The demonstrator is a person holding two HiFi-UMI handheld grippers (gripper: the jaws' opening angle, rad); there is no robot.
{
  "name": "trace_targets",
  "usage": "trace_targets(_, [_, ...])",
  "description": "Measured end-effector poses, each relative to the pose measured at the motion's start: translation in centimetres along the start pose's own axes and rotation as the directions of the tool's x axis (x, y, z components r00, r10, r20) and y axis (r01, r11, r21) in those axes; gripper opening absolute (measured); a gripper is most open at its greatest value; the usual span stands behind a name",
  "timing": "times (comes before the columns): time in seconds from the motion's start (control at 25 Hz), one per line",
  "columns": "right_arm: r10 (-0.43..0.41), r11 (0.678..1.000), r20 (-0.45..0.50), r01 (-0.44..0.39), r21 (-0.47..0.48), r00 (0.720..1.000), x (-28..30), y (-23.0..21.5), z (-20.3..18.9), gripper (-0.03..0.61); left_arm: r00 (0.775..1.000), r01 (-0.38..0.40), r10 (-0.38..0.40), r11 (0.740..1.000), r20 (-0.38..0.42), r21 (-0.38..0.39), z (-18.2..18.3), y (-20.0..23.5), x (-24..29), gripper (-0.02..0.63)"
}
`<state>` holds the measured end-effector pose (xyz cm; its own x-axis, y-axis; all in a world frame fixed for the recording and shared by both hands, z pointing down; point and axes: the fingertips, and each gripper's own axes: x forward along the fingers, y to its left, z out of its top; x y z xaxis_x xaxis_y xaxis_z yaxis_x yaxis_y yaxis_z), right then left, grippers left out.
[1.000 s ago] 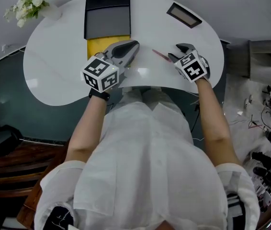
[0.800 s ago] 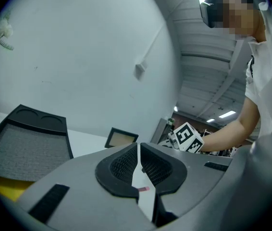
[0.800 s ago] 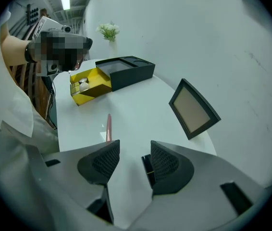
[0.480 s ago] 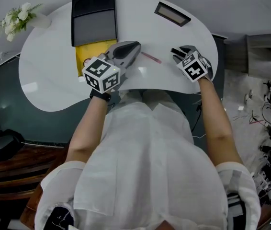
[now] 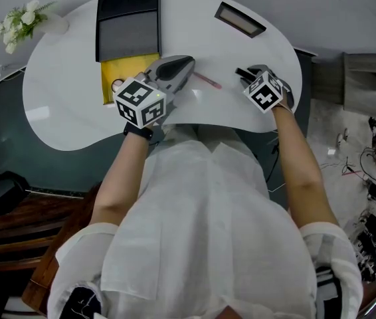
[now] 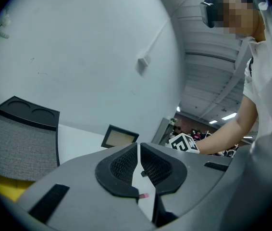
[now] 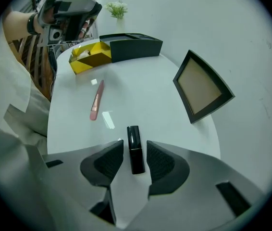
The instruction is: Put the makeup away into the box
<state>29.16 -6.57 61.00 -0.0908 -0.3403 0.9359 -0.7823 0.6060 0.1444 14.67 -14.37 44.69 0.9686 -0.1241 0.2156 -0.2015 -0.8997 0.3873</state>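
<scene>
A black lipstick (image 7: 135,148) lies on the white table (image 5: 68,105), seen in the head view as a small black lipstick (image 5: 242,72) at the right. My right gripper (image 7: 135,159) points down over it. Its jaws have just been closing with the lipstick between the pads, and a thin gap remains on each side. A pink pencil-like stick (image 7: 96,100) lies to the left of it. The yellow box (image 5: 125,78) stands open at the left. My left gripper (image 6: 139,160) hovers beside the box with its pads together and nothing in them.
A black tray-like lid (image 5: 127,22) lies behind the yellow box. A dark-framed compact (image 7: 201,87) rests at the table's far right. White flowers (image 5: 22,15) stand at the far left edge. The table's curved front edge is close to my body.
My right gripper moved right, away from the pink stick, and sank over the black lipstick, its jaws narrowing. The left gripper shifted slightly toward the yellow box.
</scene>
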Motion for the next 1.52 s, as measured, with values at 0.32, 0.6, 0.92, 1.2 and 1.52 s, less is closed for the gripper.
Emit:
trace_targets(0.32, [0.021,0.999,-0.029,-0.023,-0.041,0.999,1.0,0.1,-0.1,0.126,1.0,-0.014,0.014,1.0,0.005,-0.011,-0.1,0.3,-0.2,0.02])
trace_targets(0.6, [0.023,0.997,-0.053,-0.027,-0.067,0.998,1.3,0.2,-0.1,0.089,0.999,-0.026,0.026,1.0,0.019,-0.014,0.3,1.0,-0.8,0.02])
trace_targets(0.92, [0.012,0.998,-0.072,-0.016,-0.06,0.997,1.3,0.4,0.4,0.089,0.999,-0.035,0.035,0.999,0.036,-0.015,0.7,1.8,-2.1,0.02])
trace_targets(1.2, [0.002,0.998,-0.066,-0.006,-0.061,0.998,0.7,1.0,1.9,0.089,0.997,-0.049,0.05,0.999,0.056,-0.011,1.0,2.3,-4.1,0.02])
trace_targets(1.52, [-0.012,0.994,-0.024,0.009,-0.112,1.0,-0.5,2.2,6.6,0.089,0.993,-0.082,0.083,0.997,0.087,-0.012,1.4,3.5,-7.2,0.02])
